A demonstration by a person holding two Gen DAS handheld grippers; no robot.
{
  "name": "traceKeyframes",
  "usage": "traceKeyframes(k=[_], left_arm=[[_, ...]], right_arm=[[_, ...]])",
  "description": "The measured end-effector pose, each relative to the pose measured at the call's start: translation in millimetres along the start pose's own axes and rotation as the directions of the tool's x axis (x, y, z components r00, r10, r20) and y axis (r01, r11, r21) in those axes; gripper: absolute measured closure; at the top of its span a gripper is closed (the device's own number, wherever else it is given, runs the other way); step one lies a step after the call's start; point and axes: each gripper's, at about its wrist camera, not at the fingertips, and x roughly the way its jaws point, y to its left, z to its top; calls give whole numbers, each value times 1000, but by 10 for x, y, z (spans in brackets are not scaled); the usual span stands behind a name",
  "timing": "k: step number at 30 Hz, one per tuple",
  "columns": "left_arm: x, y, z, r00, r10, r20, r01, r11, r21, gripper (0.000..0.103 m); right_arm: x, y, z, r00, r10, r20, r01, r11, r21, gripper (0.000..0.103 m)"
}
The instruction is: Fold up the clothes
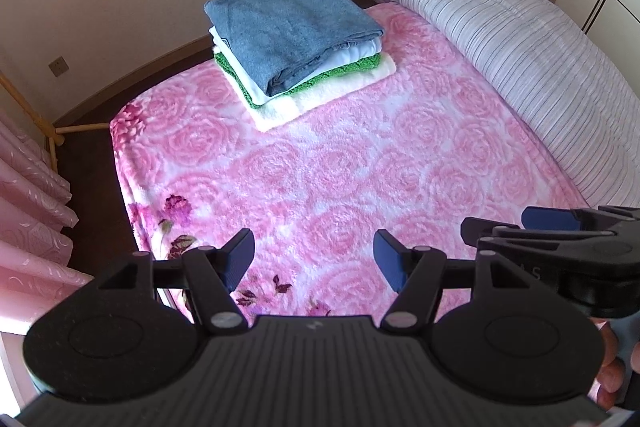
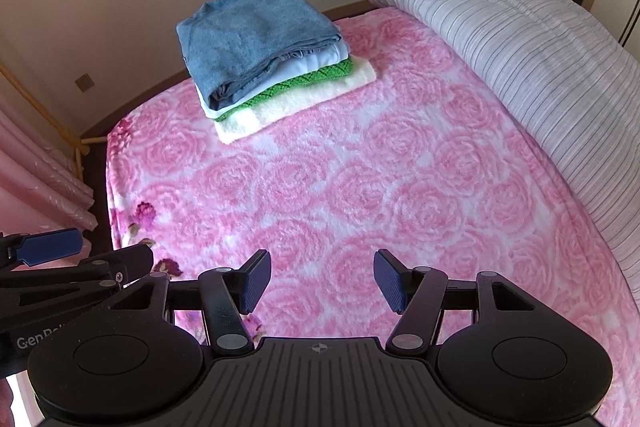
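Observation:
A stack of folded clothes lies at the far side of the bed: a blue piece on top, then white, green knit and a cream one at the bottom. My left gripper hovers open over the near part of the pink rose blanket, nothing between its blue pads. My right gripper is open too, close beside the left, well short of the stack. Each gripper shows at the edge of the other's view: the right gripper, the left gripper.
A rolled grey-striped quilt runs along the right side of the bed. Pink curtains and a wooden rack hang at the left. The wall and baseboard lie behind the stack; a doorway stands at the far right.

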Motion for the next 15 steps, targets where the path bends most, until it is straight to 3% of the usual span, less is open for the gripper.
traceKeyframes(k=[15], left_arm=[[267, 36, 222, 1000, -7, -27, 7, 1000, 6, 41]], right_arm=[[248, -32, 194, 999, -8, -35, 8, 1000, 9, 42]])
